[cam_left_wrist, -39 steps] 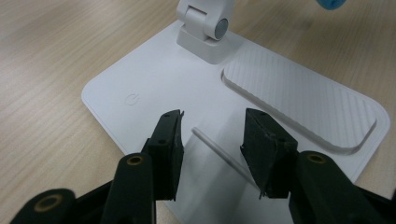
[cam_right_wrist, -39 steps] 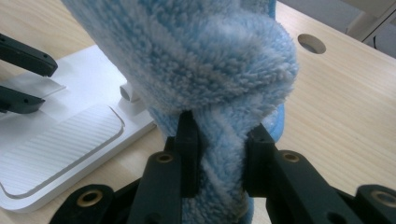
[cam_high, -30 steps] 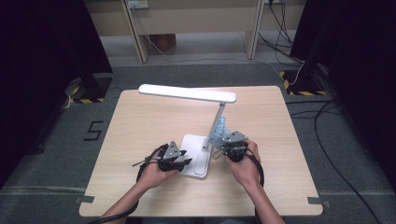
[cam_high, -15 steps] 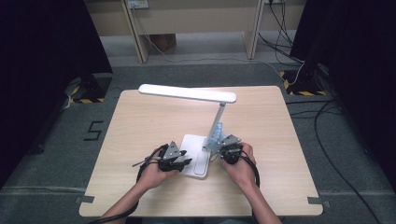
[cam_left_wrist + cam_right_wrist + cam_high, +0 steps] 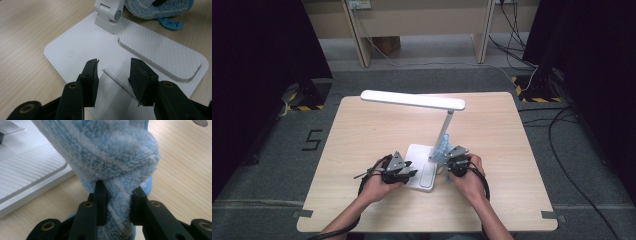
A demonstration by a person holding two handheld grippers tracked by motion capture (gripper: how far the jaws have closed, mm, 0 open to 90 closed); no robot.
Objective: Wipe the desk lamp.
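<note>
So there's one fluffy blue cloth [image 5: 105, 152], striped light and darker blue, and it's bunched up right at the foot of the lamp's upright arm [image 5: 444, 131], on the person's right side of the lamp base [image 5: 421, 172], with part of it lying on the wood. The right gripper [image 5: 117, 195] has it pinched: both black jaws are closed onto a fold of the cloth, fabric squeezed between them and the rest puffing out above. The lamp itself is a single white desk lamp, flat rectangular base with a ribbed recessed tray [image 5: 160, 53] and a little power symbol [image 5: 70, 53] on the plain half, a hinge block [image 5: 110, 15] where the arm meets the base, and a long flat light bar [image 5: 412, 99] stretching out to the left over the table. The left gripper [image 5: 113, 75] sits on the other side of the base from the cloth, jaws about halfway apart over the base's near edge, with nothing between them as far as I can see. Two grippers, two hands, one table [image 5: 362, 125] of pale wood, grey carpet around it, and cables [image 5: 572, 150] trailing on the floor to the right.
</note>
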